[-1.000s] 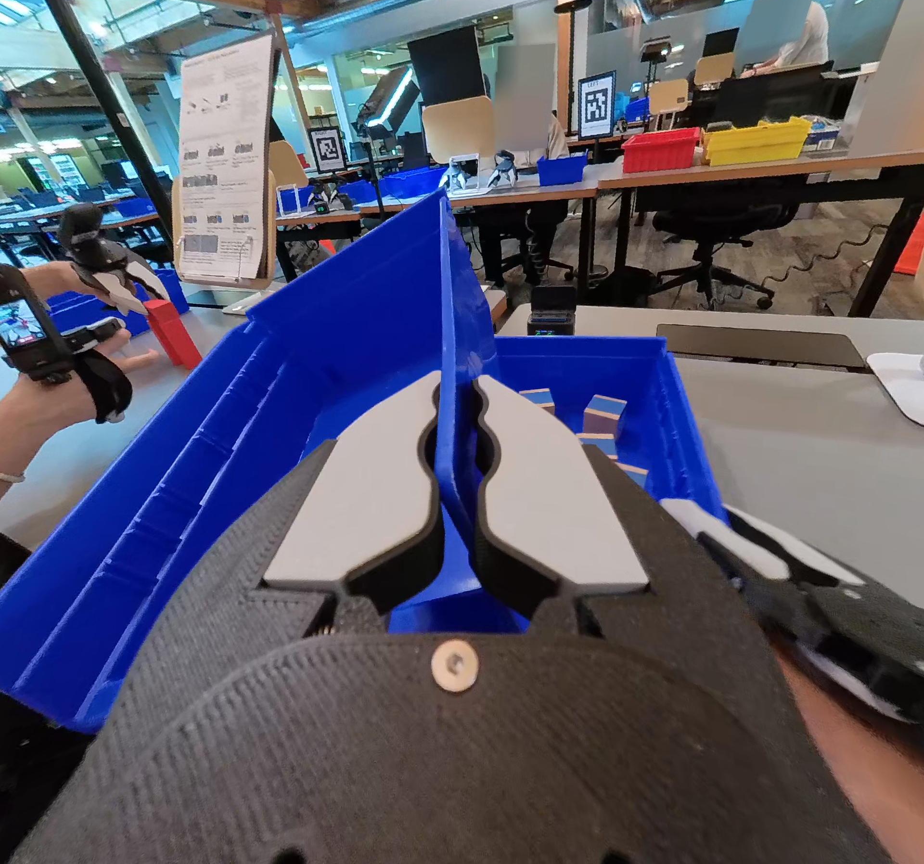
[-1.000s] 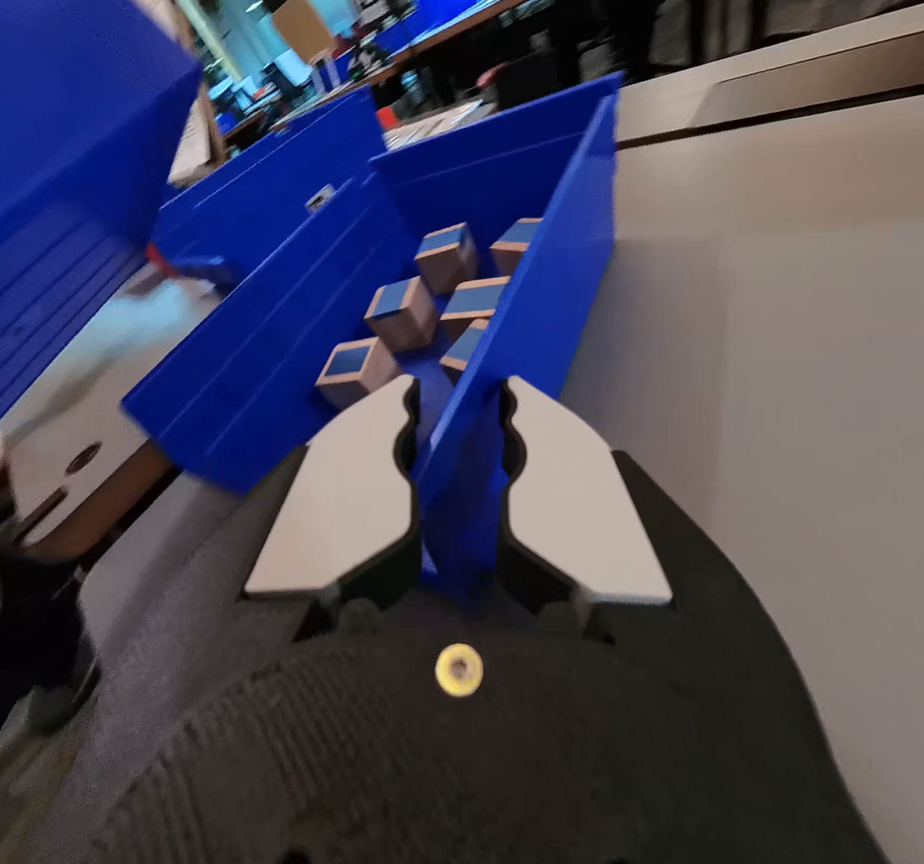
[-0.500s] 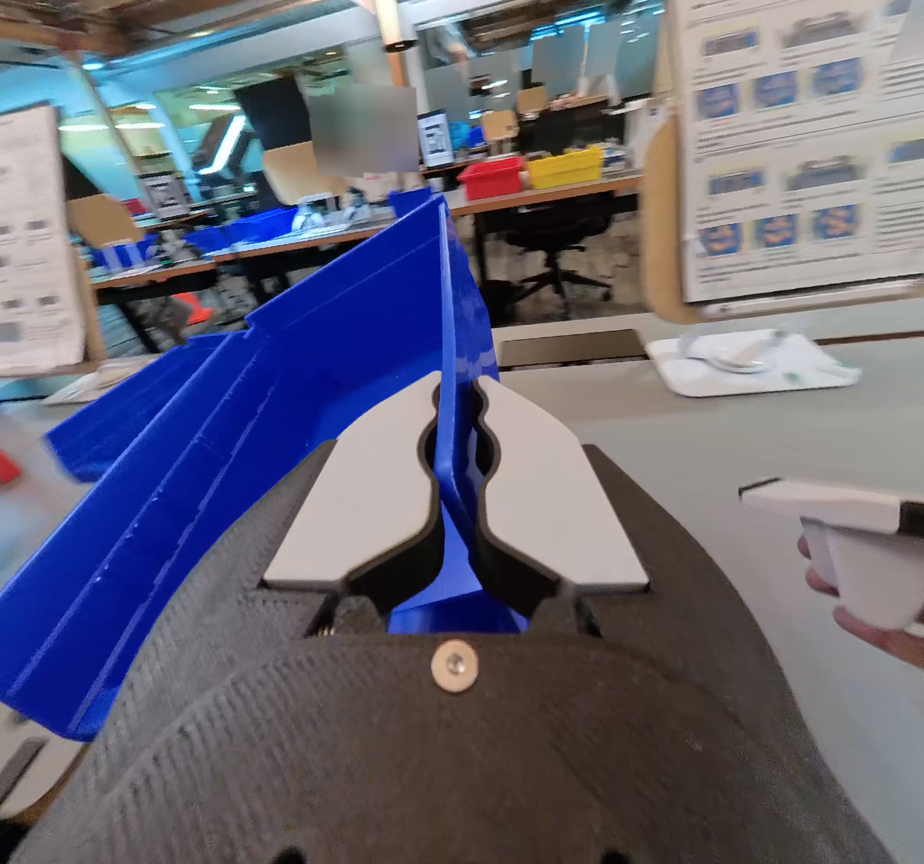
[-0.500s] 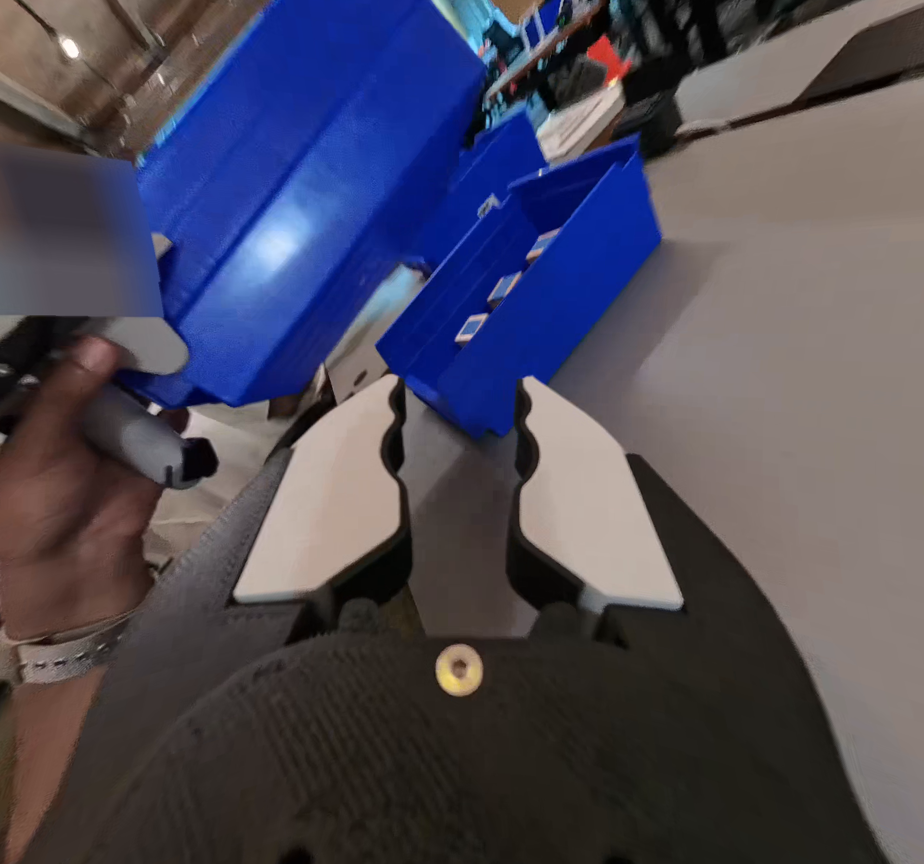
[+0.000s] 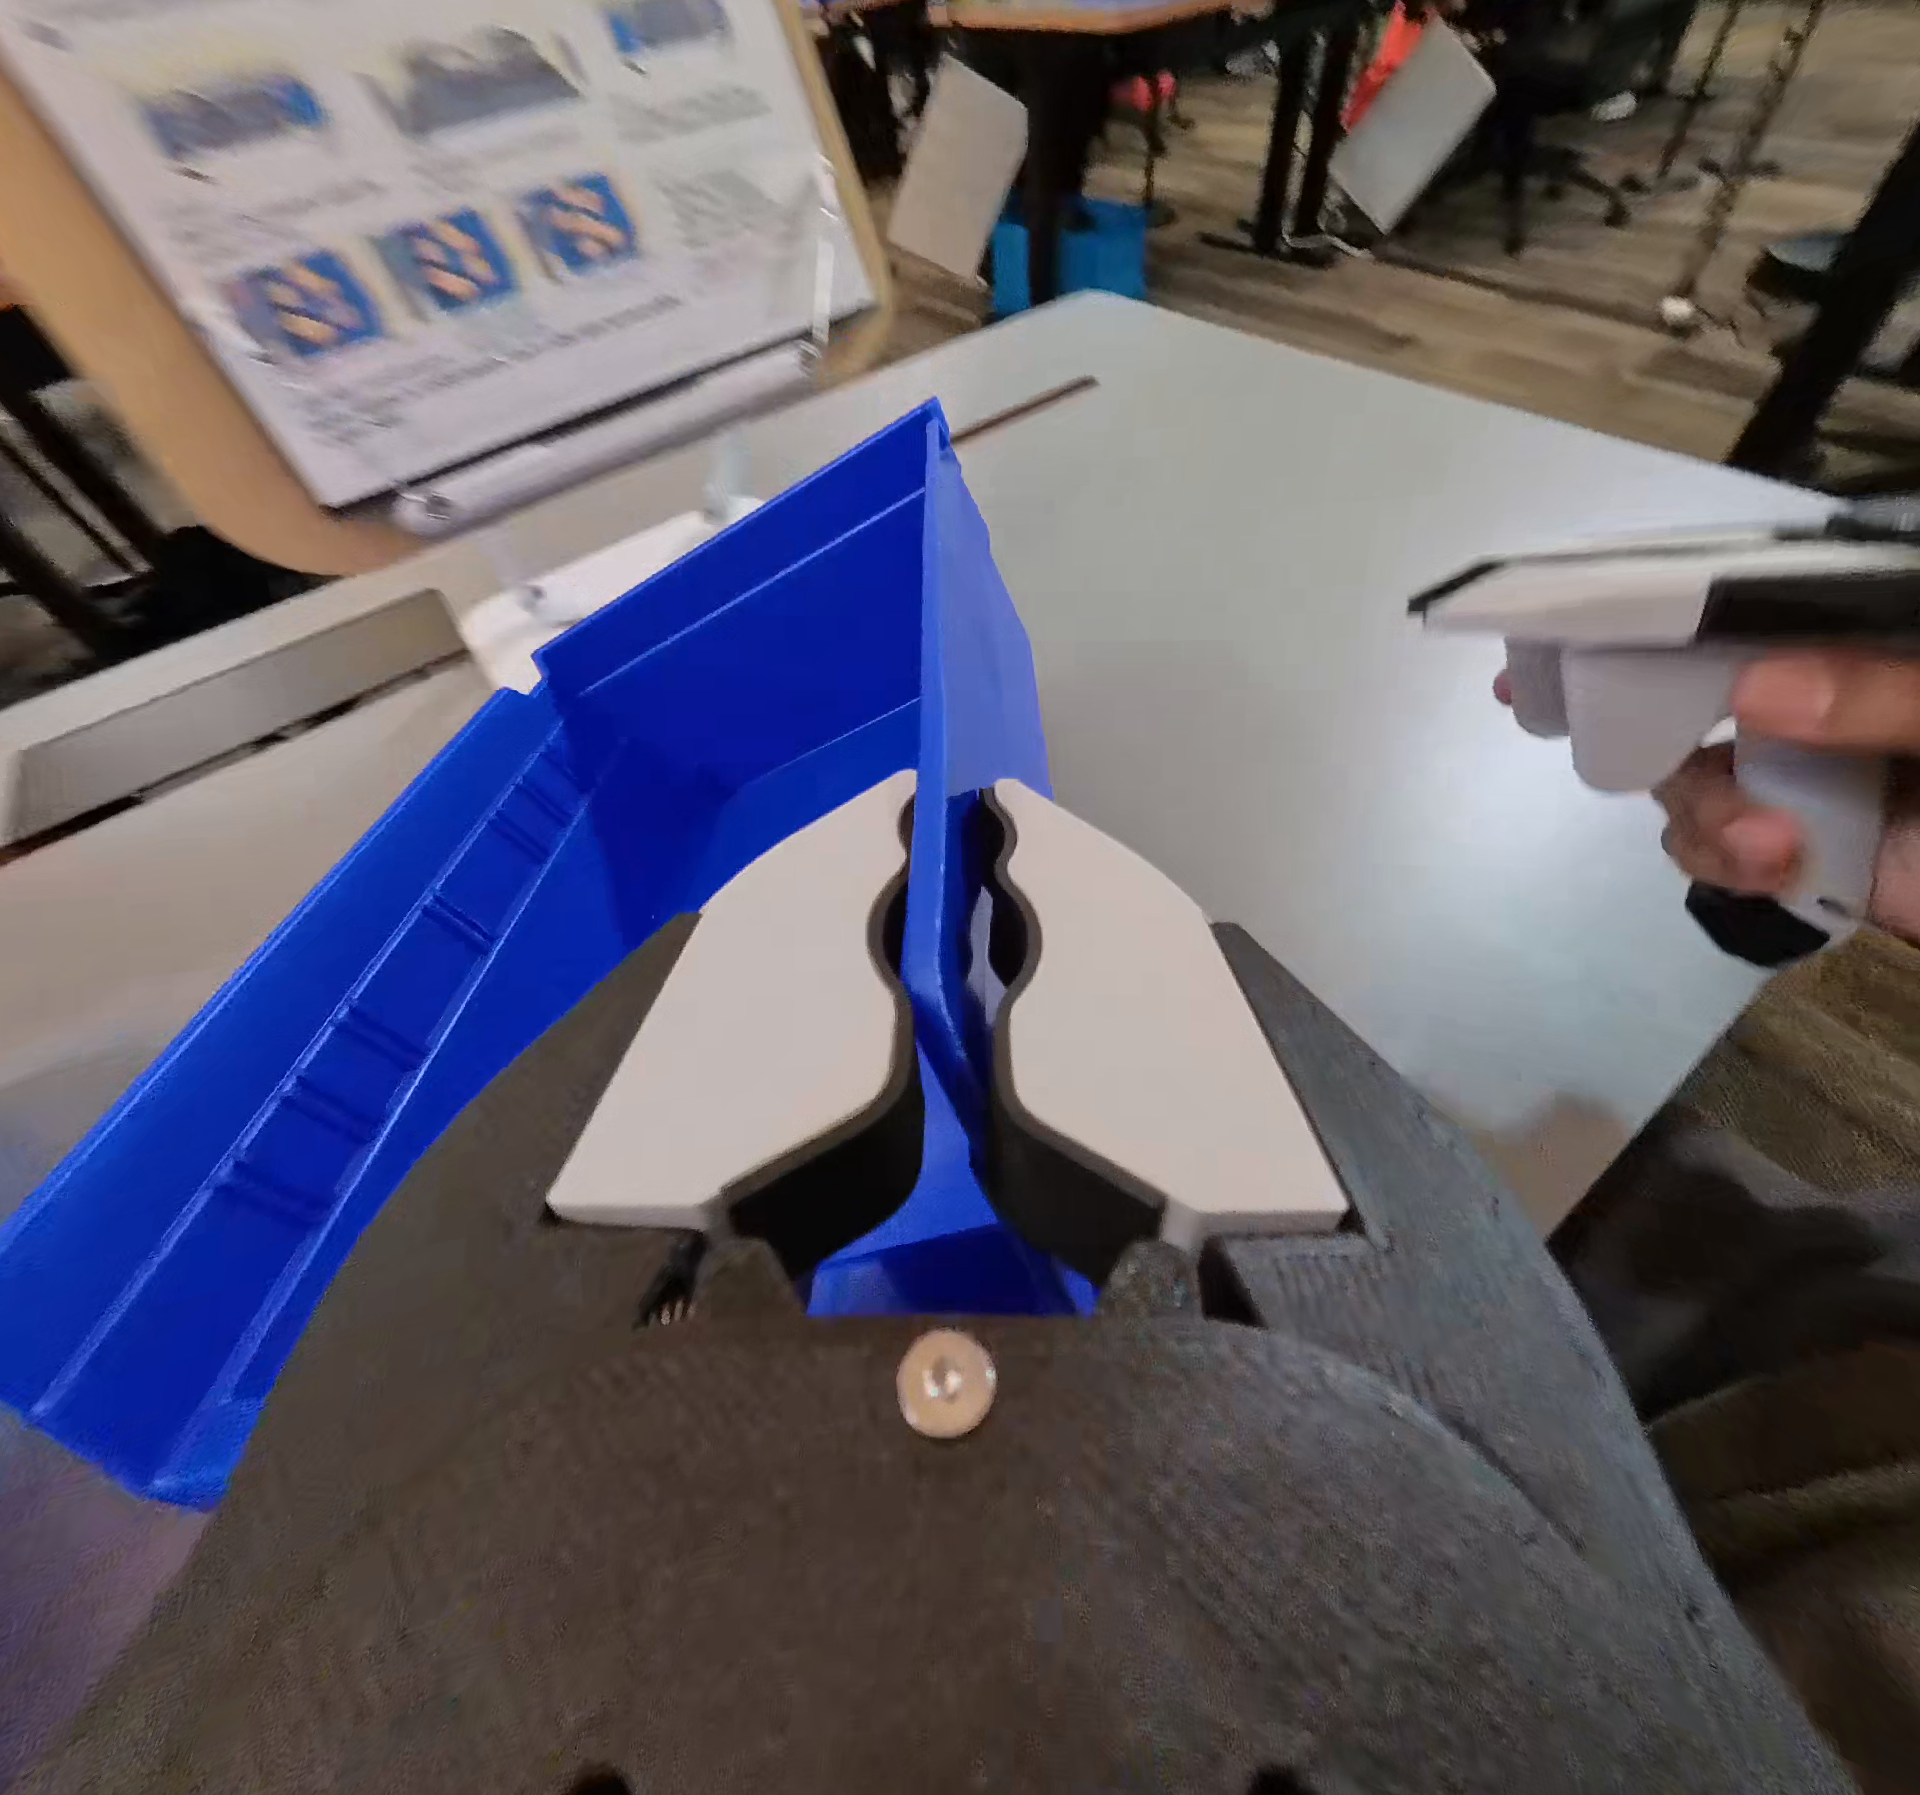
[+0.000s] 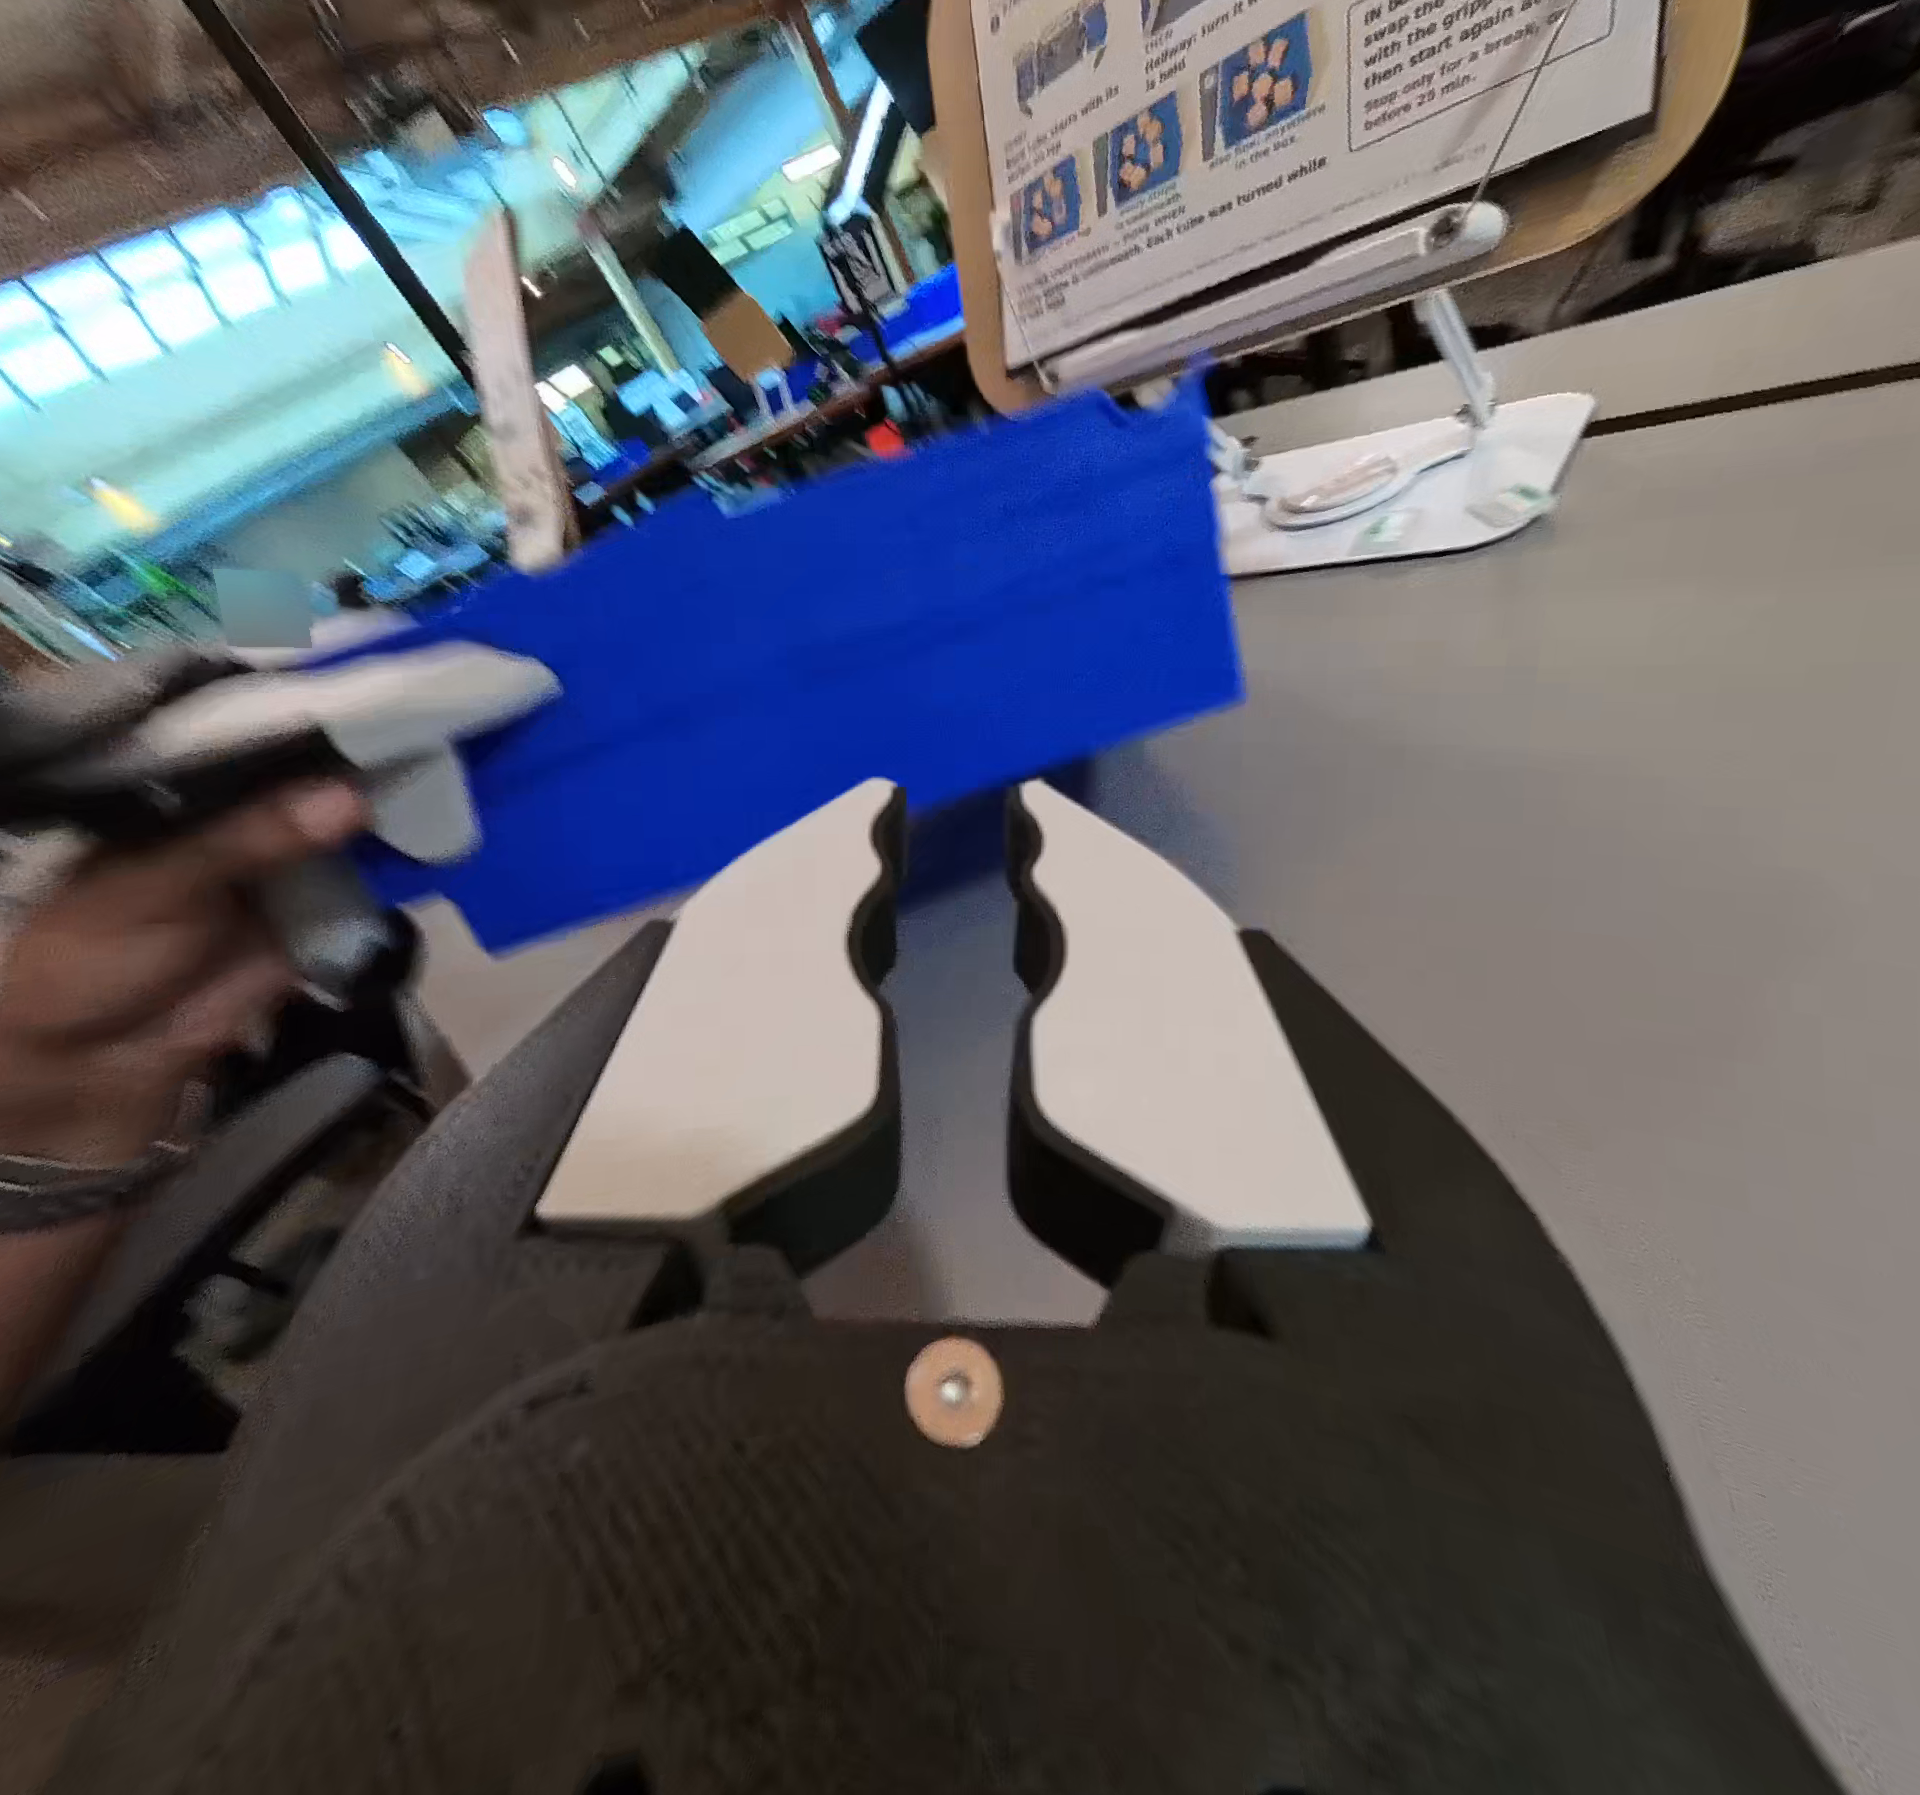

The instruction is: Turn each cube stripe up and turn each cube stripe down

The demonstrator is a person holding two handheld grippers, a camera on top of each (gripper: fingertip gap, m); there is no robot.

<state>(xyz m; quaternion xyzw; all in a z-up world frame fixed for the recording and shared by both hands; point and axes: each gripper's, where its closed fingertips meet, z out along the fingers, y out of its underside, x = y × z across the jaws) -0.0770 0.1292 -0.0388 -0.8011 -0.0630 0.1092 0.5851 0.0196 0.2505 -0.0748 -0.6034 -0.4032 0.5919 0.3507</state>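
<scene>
The left gripper (image 5: 945, 810) has its jaws clamped on the side wall of an empty blue bin (image 5: 727, 665), which it carries above the grey surface (image 5: 1299, 602) with the far end raised. The right gripper (image 6: 951, 800) holds nothing, its jaws a little apart over bare surface; in the left wrist view it shows at the right edge (image 5: 1621, 602), well clear of the bin. No cubes appear in either view, so where they lie cannot be told from here. The step in hand looks like moving the empty bin to a new spot, and doing it well probably means lowering it level so the base meets the surface flat, not on one corner, and letting go only once it sits. The grip is on a thin wall near one end, so the bin could swing or twist on the way. There is plenty of open surface ahead and to the right. The edges to mind are the white stand (image 6: 1434, 488) of the instruction board (image 6: 1320, 62) just behind the bin, and the near edge of the surface, beyond which the floor (image 5: 1818, 1070) shows.
</scene>
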